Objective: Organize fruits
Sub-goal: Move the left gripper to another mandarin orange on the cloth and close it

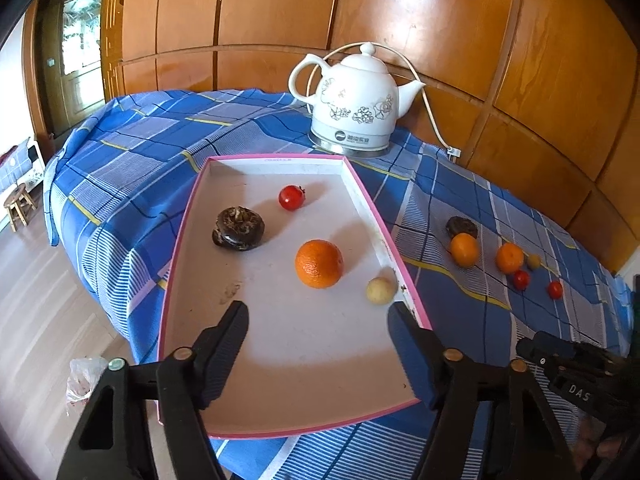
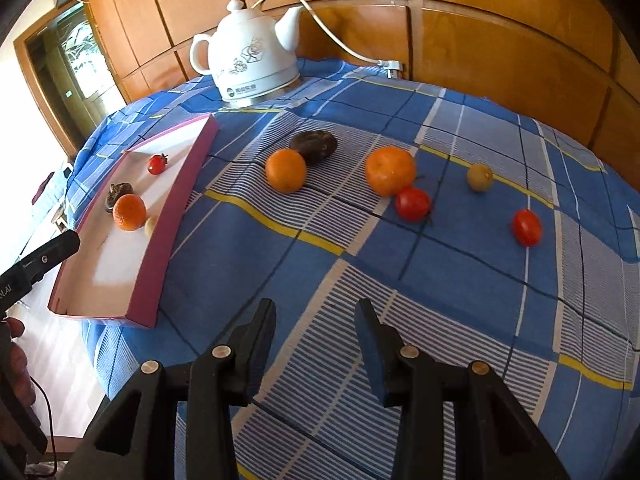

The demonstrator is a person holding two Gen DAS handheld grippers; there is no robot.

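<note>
So the sorting looks partly done. In the left wrist view a shallow pink-edged tray [image 1: 276, 158] fills the middle of the frame on the blue checked cloth [image 1: 132, 148], and four pieces already lie in it, well apart: a small red tomato [image 1: 291, 197] toward the top, a dark wrinkled fruit [image 1: 238, 227] left of centre, an orange [image 1: 319, 263] in the middle, and a pale yellowish fruit [image 1: 381, 290] just beside the right wall, possibly touching it, though the view is too warped to be sure. They sit loose, probably because the flat tray lets round things settle wherever they stop.

The left hand-held gripper [image 1: 318, 320] hangs over the tray's near end with its jaws spread wide and nothing between them, likely parked above the drop-off spot.

In the right wrist view the unsorted fruit lies across the upper middle of the frame: an orange [image 2: 285, 170] touching a dark fruit [image 2: 314, 147] behind it, a second orange [image 2: 390, 171] with a tomato [image 2: 413, 203] against its lower right, a small yellow-green fruit [image 2: 479, 177], and another tomato [image 2: 527, 227] further right. The right hand-held gripper [image 2: 316, 320], jaws apart and empty, hovers at the bottom centre over bare cloth, facing that cluster, seemingly ready to fetch one. A white kettle [image 2: 252, 56] stands at the upper left, clear of the work.
</note>
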